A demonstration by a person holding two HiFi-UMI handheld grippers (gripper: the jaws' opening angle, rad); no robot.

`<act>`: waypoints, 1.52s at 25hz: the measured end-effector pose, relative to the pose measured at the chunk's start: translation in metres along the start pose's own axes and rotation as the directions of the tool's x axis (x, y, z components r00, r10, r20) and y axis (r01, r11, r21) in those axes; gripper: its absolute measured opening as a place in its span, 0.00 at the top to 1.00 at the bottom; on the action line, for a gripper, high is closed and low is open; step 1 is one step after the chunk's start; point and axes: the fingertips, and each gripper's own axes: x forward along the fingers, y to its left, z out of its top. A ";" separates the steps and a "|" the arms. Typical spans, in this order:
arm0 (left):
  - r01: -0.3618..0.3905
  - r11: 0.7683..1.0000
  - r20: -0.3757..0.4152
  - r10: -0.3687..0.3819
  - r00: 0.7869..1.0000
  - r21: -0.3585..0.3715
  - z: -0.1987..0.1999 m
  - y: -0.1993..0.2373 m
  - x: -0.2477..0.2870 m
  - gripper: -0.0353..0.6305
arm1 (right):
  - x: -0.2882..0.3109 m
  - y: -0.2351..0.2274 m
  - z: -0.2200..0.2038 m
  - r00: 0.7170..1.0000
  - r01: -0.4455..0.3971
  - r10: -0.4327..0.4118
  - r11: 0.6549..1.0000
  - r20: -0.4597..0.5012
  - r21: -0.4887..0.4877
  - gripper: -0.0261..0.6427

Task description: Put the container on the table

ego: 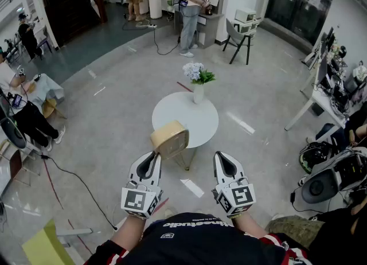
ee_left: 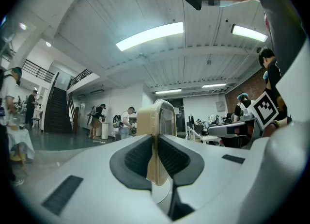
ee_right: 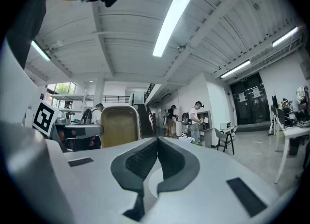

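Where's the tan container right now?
In the head view the container is at the middle, pinched edge-on in the left gripper. It is held in the air by the near edge of the round table.

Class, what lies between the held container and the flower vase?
In the head view, only bare tabletop lies between container and vase.

We see a round white table [ego: 189, 123] standing on the grey floor [ego: 114, 109]; at its far edge stands a white vase [ego: 198, 93] of pale flowers; a black cable [ego: 74, 178] trails over the floor at our left.
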 end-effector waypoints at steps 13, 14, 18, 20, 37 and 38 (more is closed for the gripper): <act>-0.001 1.000 -0.009 0.001 1.000 -0.017 -0.006 0.004 0.004 0.87 | 0.006 -0.006 -0.004 1.000 0.015 -0.015 1.000 0.003 0.010 0.96; 0.000 1.000 -0.009 0.000 1.000 -0.022 -0.007 0.005 0.004 0.87 | 0.007 -0.005 -0.004 1.000 0.016 -0.016 1.000 0.006 0.018 0.96; 0.000 0.999 -0.019 -0.001 1.000 -0.041 -0.011 0.014 0.000 0.87 | 0.009 0.001 -0.006 1.000 0.019 -0.019 0.999 0.009 0.039 0.96; 0.003 0.999 -0.025 -0.004 1.000 -0.048 -0.014 0.019 -0.003 0.87 | 0.011 0.006 -0.008 1.000 0.026 -0.026 0.999 0.005 0.039 0.96; 0.097 0.993 -0.040 -0.100 0.994 -0.066 -0.030 0.079 -0.014 0.87 | 0.037 0.060 -0.022 0.994 0.108 -0.108 0.993 0.011 0.055 0.96; 0.100 0.993 -0.039 -0.103 0.994 -0.065 -0.030 0.079 -0.013 0.87 | 0.036 0.060 -0.023 0.994 0.112 -0.113 0.992 0.011 0.054 0.96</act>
